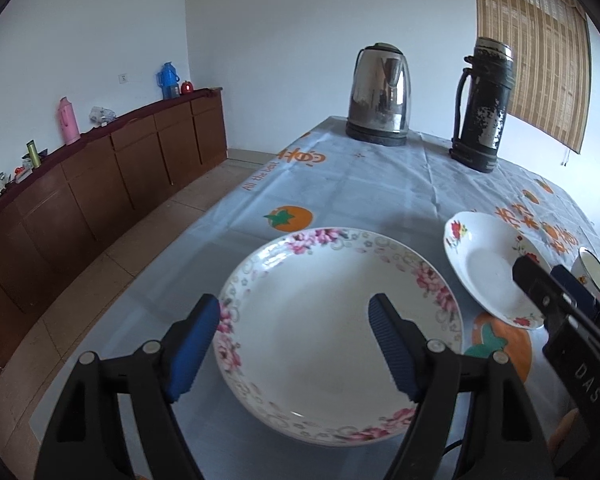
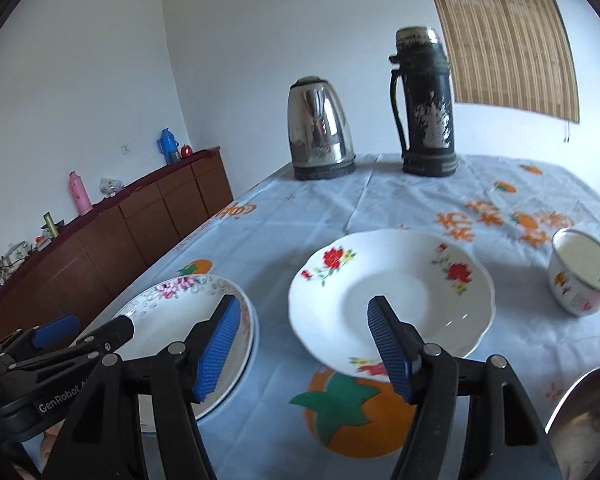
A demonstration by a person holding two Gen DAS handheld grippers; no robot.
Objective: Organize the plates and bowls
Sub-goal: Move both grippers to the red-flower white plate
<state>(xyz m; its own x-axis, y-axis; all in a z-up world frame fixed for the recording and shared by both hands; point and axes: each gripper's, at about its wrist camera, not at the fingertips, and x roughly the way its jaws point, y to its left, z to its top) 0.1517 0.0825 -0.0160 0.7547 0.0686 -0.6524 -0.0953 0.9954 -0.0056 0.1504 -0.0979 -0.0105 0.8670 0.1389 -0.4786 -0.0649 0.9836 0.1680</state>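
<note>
Left gripper (image 1: 294, 344) hovering wide apart over pink-flowered plate (image 1: 332, 332) near table's left edge; right gripper (image 2: 304, 346) gaping, unclamped, at red-flowered plate (image 2: 392, 300); cup (image 2: 582, 272) sitting rightward.

steel kettle (image 1: 380, 94), black thermos (image 1: 483, 106), wooden sideboard (image 1: 100, 184)

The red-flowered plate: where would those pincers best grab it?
Probably at the near rim of the red-flowered plate, from the near side: its wide, thin brim stands clear of the tablecloth and the right gripper already hangs open there.
</note>
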